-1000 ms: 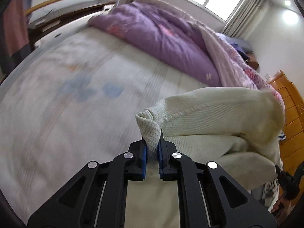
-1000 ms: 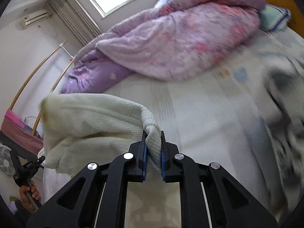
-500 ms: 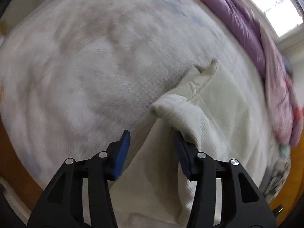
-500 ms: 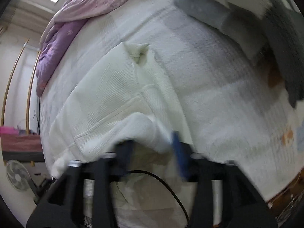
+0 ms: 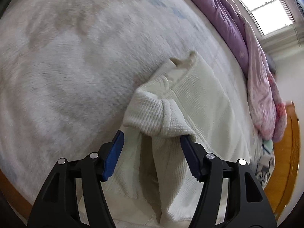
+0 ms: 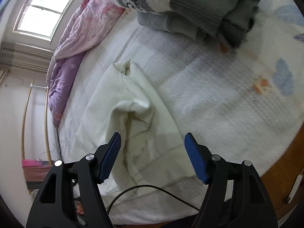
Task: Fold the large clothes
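Note:
A cream waffle-knit garment (image 5: 199, 102) lies on the white fleece bed sheet (image 5: 66, 66), doubled over with a thick fold near its close end. My left gripper (image 5: 152, 144) is open, its blue pads either side of that fold, holding nothing. In the right wrist view the same garment (image 6: 133, 102) lies flat and rumpled, its near part hanging over the bed edge. My right gripper (image 6: 153, 144) is open just above the garment's near part, holding nothing.
A purple and pink quilt (image 5: 252, 57) is bunched along the far side of the bed. A pile of grey and patterned clothes (image 6: 199, 5) lies at the right. The wooden bed frame (image 6: 285, 171) edges the mattress. A black cable (image 6: 152, 188) crosses below the right gripper.
Both grippers held the garment's corners up a second ago. They lowered it onto the bed, opened and let go. Now both stand wide open over the laid garment.

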Available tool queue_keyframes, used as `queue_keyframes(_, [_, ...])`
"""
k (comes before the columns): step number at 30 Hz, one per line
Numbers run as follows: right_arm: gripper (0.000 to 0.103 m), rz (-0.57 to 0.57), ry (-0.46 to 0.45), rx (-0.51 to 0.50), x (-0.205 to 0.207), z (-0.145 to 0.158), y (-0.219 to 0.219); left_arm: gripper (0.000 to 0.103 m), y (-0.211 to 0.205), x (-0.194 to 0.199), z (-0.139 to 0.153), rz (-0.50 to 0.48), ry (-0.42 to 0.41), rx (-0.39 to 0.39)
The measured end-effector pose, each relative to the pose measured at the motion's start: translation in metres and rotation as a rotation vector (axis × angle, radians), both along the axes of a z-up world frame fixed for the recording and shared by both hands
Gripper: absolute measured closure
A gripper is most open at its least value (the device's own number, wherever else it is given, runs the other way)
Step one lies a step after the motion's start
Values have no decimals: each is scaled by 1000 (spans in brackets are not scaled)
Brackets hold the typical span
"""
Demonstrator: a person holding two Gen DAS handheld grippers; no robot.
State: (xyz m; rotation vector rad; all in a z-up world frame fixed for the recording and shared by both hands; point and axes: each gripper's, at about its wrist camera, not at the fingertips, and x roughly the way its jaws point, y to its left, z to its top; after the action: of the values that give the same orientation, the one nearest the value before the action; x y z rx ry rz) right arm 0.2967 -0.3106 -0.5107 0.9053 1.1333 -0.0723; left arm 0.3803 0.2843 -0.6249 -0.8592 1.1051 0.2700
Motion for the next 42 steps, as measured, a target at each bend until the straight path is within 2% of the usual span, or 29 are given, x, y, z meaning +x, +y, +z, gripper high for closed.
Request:
queue_keyframes(4, [36, -33, -50, -3, -5, -8, 18, 40, -5, 15, 1, -74, 14, 17])
queue_keyframes(6, [36, -70, -71, 23, 2, -16, 28, 40, -8, 17, 8, -85, -22, 3])
queue_keyframes(12, [34, -166, -107, 146, 27, -38, 52, 37, -14, 0, 19, -17, -117, -42])
queue_keyframes(14, [34, -167, -123, 177, 34, -41, 57, 32, -20, -4, 20, -20, -151, -53])
queue_keyframes(16, [29, -146, -121, 160, 43, -43, 63, 29, -22, -10, 21, -14, -170, -61])
queue_keyframes(17, [29, -145, -83, 132, 47, -47, 64, 26, -24, -12, 20, -3, -179, -65])
queue_keyframes(19, [29, -142, -60, 141, 52, -58, 64, 25, -28, -6, 14, -3, -132, -19])
queue_keyframes(21, [29, -138, -15, 127, 57, -72, 63, 27, -29, 6, -8, -18, -17, 22])
queue_keyframes(22, [39, -134, -23, 135, 57, -75, 63, 31, -28, 10, -19, -9, 11, 17])
queue_keyframes(23, [50, -120, -48, 161, 59, -79, 62, 49, -29, 12, -25, -8, 24, 21])
queue_keyframes(24, [72, -100, -58, 174, 60, -80, 63, 64, -29, 14, -27, -16, 33, 29])
queue_keyframes(25, [96, -74, -66, 174, 61, -81, 63, 92, -32, 16, -30, -37, 34, 37])
queue_keyframes(28, [99, -11, -75, 101, 59, -71, 62, 96, -42, 12, -15, -75, 18, 101])
queue_keyframes(33, [99, 47, -94, 5, 29, -48, 52, 96, -53, -20, 15, -121, -20, 134])
queue_keyframes(35, [97, 77, -69, 3, 23, -58, 49, 93, -57, -26, 3, -145, 5, 139])
queue_keyframes(36, [93, 88, -34, 5, 24, -70, 48, 91, -56, -26, -10, -145, 39, 129])
queue_keyframes(37, [89, 90, 6, -17, 24, -81, 45, 82, -54, -25, -26, -133, 81, 103])
queue_keyframes(38, [90, 96, 26, -37, 23, -88, 42, 78, -51, -26, -34, -118, 83, 82])
queue_keyframes(39, [90, 97, 38, -15, 22, -95, 38, 76, -50, -26, -34, -110, 74, 67])
queue_keyframes(40, [89, 80, 36, 4, 21, -92, 35, 71, -47, -28, -32, -101, 56, 51])
queue_keyframes(41, [88, 74, 34, -7, 18, -87, 33, 59, -45, -30, -30, -97, 42, 48])
queue_keyframes(42, [81, 72, 39, -34, 16, -81, 31, 54, -41, -34, -25, -86, 17, 56])
